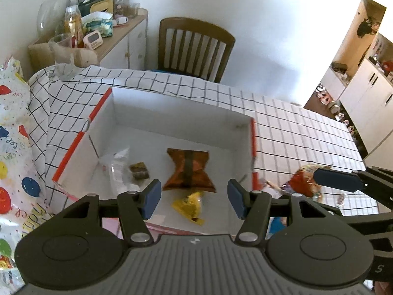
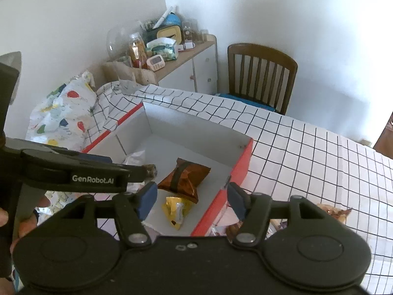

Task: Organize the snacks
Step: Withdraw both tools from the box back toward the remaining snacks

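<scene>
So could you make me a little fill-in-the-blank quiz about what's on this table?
1. The brown snack bag lies inside the white ____ with red edges.
2. Just in front of it lies a smaller ____-coloured packet.
3. Behind the table stands a wooden ____.
4. Both the left tool and the right tool have their jaws ____.

Missing words: box; yellow; chair; open
</scene>
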Demonstrator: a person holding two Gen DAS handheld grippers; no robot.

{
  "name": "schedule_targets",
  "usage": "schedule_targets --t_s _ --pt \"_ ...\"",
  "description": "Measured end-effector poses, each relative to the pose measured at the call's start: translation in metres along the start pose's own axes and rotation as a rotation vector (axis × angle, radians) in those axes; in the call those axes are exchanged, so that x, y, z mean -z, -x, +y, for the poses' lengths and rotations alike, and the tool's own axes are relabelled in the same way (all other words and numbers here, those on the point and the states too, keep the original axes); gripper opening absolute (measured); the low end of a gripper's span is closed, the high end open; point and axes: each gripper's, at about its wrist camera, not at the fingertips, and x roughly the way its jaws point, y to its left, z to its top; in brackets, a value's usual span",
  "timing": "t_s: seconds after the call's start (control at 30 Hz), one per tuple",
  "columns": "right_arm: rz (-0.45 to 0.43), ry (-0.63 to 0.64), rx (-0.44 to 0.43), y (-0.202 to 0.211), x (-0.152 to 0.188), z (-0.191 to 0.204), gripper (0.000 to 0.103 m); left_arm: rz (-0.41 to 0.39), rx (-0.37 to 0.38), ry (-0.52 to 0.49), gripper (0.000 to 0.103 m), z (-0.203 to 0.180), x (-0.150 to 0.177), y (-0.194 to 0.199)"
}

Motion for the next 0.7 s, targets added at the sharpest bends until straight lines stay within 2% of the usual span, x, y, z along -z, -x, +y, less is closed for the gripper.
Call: schedule_targets --t_s 0.3,0.37,0.7 --pt "-0.032 -0.027 -0.054 0.037 0.022 -0.026 0.072 -0.045 0.036 -0.023 0.059 -0.042 0.017 0.017" --pt "-0.039 -0.034 -0.063 0.045 0.027 -0.033 0.076 -0.063 0.036 -0.029 0.064 -0.052 0.02 0.02" --pt "-0.078 -0.045 -0.06 0.085 0.054 -0.076 0.087 -0.121 0.046 -0.069 0.071 -0.102 0.04 0.024"
